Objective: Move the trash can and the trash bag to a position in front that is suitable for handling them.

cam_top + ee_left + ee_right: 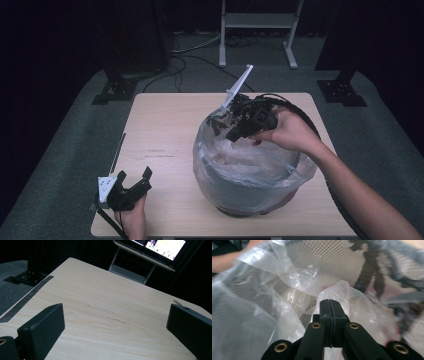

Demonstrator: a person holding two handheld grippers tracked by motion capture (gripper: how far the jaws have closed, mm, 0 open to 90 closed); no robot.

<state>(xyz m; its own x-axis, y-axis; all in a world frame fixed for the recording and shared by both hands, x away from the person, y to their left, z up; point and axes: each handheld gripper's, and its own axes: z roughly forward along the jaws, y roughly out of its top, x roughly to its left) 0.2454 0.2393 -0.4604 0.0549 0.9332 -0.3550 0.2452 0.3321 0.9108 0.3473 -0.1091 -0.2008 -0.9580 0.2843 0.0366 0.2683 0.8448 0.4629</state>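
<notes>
Plastic bag [287,297] pinched by right gripper [329,307]; left gripper [115,327] agape.

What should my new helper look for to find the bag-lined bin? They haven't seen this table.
On the light wooden table, look at its right half, in front of the person's right hand. The bin is the round dark container there, set apart by the clear plastic bag draped over its rim.

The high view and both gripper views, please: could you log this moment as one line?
left gripper: open, idle on table | right gripper: shut on plastic bag | bag lines basket
</notes>
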